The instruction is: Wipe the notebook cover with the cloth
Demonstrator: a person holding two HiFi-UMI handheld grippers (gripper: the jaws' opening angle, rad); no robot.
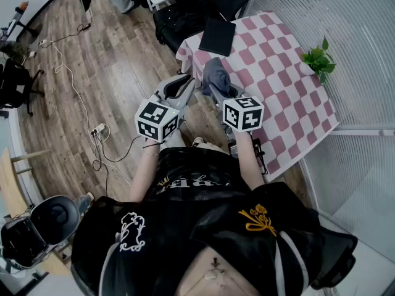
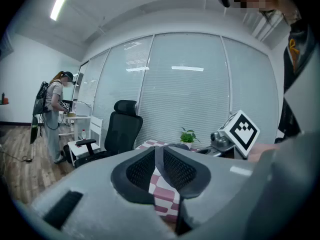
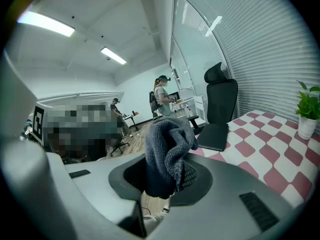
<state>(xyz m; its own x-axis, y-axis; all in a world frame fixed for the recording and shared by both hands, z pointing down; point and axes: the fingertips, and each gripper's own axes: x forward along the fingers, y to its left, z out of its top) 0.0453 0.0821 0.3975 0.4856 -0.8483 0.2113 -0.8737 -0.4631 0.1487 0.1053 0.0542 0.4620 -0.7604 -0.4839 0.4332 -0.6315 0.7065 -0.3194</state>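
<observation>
A black notebook (image 1: 217,36) lies closed at the far left corner of the pink-and-white checkered table (image 1: 290,97); in the right gripper view the notebook (image 3: 215,143) sits just beyond the jaws. My right gripper (image 1: 213,88) is shut on a bunched grey cloth (image 1: 216,74), held up near the table's left edge, short of the notebook. The cloth (image 3: 167,154) sticks up between the right gripper (image 3: 167,176) jaws. My left gripper (image 1: 184,84) hangs beside it off the table, over the floor. The left gripper (image 2: 159,156) is shut with nothing in it.
A small potted plant (image 1: 319,59) stands at the table's far right edge. A black office chair (image 1: 185,17) sits just past the notebook corner. Window blinds (image 1: 345,17) bound the right side. Cables and a power strip (image 1: 99,130) lie on the wood floor at left.
</observation>
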